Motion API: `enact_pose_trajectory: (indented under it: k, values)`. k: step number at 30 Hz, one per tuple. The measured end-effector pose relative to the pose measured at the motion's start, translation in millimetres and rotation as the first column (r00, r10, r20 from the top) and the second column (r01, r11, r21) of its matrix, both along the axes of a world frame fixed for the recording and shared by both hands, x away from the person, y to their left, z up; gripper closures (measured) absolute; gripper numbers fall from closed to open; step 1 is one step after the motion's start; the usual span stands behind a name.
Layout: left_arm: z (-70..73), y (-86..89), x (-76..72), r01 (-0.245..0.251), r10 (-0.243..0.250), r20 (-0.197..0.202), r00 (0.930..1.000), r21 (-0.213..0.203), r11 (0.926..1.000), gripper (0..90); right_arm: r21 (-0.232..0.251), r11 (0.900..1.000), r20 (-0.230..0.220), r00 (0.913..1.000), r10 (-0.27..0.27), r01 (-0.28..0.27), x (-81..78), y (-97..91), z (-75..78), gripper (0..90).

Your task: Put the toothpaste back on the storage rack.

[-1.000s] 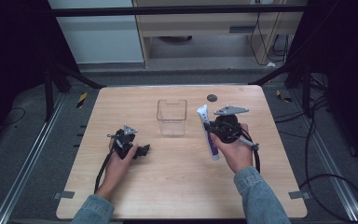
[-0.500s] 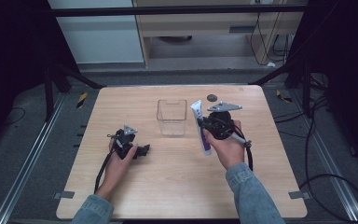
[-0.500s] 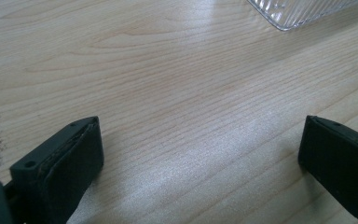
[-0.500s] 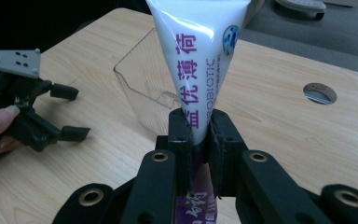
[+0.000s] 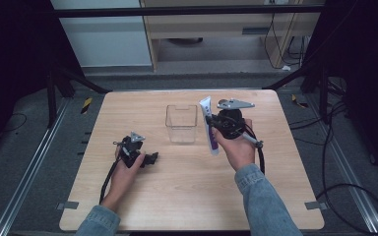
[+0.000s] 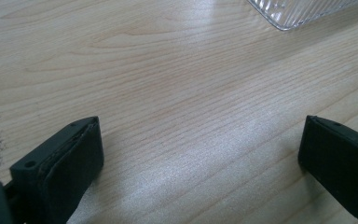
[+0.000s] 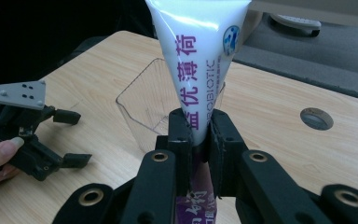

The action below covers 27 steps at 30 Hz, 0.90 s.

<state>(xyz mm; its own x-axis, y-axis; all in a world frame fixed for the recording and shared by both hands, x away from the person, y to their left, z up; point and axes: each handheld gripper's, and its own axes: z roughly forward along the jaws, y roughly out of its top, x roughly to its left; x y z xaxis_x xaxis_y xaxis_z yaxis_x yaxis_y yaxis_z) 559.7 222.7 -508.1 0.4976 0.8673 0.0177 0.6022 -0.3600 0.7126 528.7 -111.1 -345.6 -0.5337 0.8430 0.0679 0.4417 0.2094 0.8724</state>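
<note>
On a pale wooden table (image 5: 187, 196) over dark flooring stands a clear plastic container (image 5: 181, 123); right gripper (image 7: 199, 135) clamps a white toothpaste tube (image 7: 198, 51) just beside it; left gripper (image 6: 200, 154) gapes wide, empty.

The high view looks forward and down from above the person's side of the desk (image 5: 187, 196), far enough off to take in the whole top and the floor around it. The left gripper view sits low and close over the wood, and a corner of the clear plastic container (image 6: 303, 11) cuts its upper edge. The right gripper view rides higher and looks across the desk. It shares the container (image 7: 142, 112) and the left hand-held gripper (image 7: 72, 138) with the high view.
</note>
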Motion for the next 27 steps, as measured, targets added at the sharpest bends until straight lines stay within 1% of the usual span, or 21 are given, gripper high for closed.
enact_pose_trajectory:
  k: [5,7,14,16,17,21,22,27]
  values:
    - [-0.2,-0.3,0.0,-0.002,0.002,0.002,1.0000,-0.003,1.0000,0.0,0.006,1.0000,0.017,0.9999,-0.001,0.001,3.3,1.7,5.8,80.6]
    - [-0.2,-0.3,0.0,-0.003,0.003,0.002,1.0000,-0.004,1.0000,0.0,0.015,0.9999,0.023,0.9997,-0.003,0.003,4.6,3.4,10.0,80.6]
    - [-0.1,-0.1,0.1,-0.001,0.001,0.002,1.0000,-0.002,1.0000,0.0,0.017,0.9998,0.052,0.9986,0.003,-0.004,9.2,11.2,24.1,80.6]
    - [-0.1,-0.1,0.1,-0.001,0.001,0.003,1.0000,-0.002,1.0000,0.0,0.017,0.9998,0.056,0.9984,0.004,-0.005,9.8,12.0,25.8,80.6]
    - [-0.1,-0.1,0.1,-0.001,0.001,0.002,1.0000,-0.002,1.0000,0.0,0.023,0.9997,0.069,0.9976,0.006,-0.007,12.7,14.5,31.1,80.6]
    - [-0.1,-0.1,0.1,0.000,0.000,0.002,1.0000,-0.002,1.0000,0.0,0.031,0.9994,0.081,0.9966,0.009,-0.011,16.7,17.1,36.9,80.6]
    - [-0.1,-0.1,0.1,-0.001,0.001,0.002,1.0000,-0.002,1.0000,0.0,0.039,0.9992,0.086,0.9963,0.009,-0.013,19.5,19.6,40.7,80.6]
    - [-0.1,-0.1,0.1,-0.001,0.001,0.003,1.0000,-0.002,1.0000,0.0,0.045,0.9989,0.106,0.9943,0.010,-0.015,27.4,25.9,50.1,80.6]
